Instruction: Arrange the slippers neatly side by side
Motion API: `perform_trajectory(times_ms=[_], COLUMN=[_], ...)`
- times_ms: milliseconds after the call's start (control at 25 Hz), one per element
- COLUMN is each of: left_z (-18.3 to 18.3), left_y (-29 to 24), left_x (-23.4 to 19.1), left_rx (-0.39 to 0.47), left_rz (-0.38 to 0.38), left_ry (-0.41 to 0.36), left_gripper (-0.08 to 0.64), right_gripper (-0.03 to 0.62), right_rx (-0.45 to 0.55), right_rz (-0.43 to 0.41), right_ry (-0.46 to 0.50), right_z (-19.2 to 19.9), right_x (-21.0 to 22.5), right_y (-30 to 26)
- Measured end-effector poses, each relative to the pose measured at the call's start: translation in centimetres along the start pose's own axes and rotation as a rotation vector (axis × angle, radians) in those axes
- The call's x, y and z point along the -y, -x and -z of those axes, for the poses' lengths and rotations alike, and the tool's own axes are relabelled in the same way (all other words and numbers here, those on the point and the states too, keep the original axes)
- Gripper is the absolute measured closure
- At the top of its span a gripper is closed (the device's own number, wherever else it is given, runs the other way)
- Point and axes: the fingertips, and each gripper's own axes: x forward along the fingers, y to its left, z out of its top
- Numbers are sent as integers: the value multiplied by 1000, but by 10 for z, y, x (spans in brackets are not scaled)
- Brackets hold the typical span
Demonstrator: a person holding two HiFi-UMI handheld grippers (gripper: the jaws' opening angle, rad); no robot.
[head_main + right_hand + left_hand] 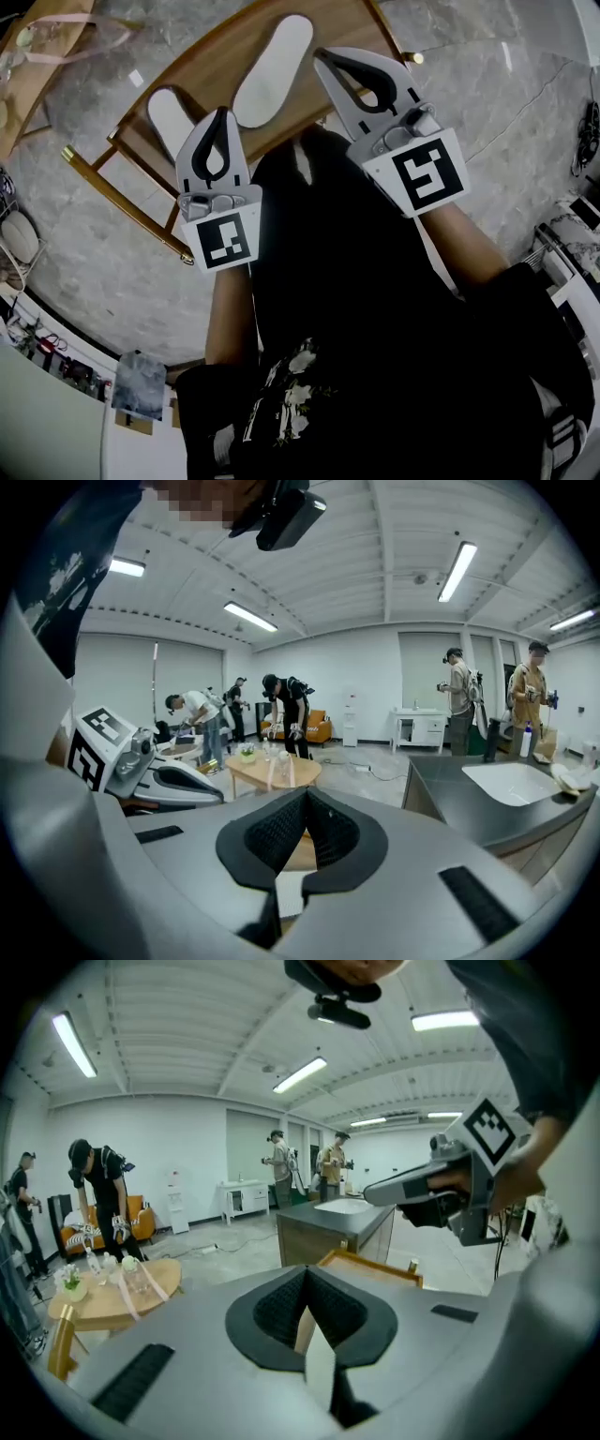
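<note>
Two white slippers lie soles up on a low wooden table [211, 52]. The longer-looking slipper [274, 68] is angled toward the far right. The other slipper [166, 114] sits to its left, its near end hidden behind my left gripper [222, 112]. That gripper hangs above the table's near edge with its jaws shut and nothing in them. My right gripper [320, 54] is also shut and empty, just right of the longer slipper. In the left gripper view the jaws [307, 1274] meet, and the right gripper [412, 1187] shows at the right.
A round wooden table [33, 56] with bottles and a pink ribbon stands at the far left on the grey marble floor [84, 253]. A grey counter with a sink [511, 794] stands beyond. Several people work in the background [286, 710].
</note>
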Motion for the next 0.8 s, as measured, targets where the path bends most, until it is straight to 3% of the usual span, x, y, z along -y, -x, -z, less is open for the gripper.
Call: perform_trajectory(times_ms=[320, 600, 800], left_z=[78, 115, 133], left_y=[-42, -64, -76], left_x=[17, 14, 14], left_rx=[-179, -272, -329], left_rz=[157, 175, 194], left_ry=[40, 37, 26], left_gripper=[558, 558, 557], right_gripper=[594, 594, 594], right_rx=[-138, -189, -211], right_rz=[11, -2, -67], right_ry=[-25, -31, -29], right_z=[74, 117, 134], right_x=[-10, -21, -38], right_y=[-7, -20, -28])
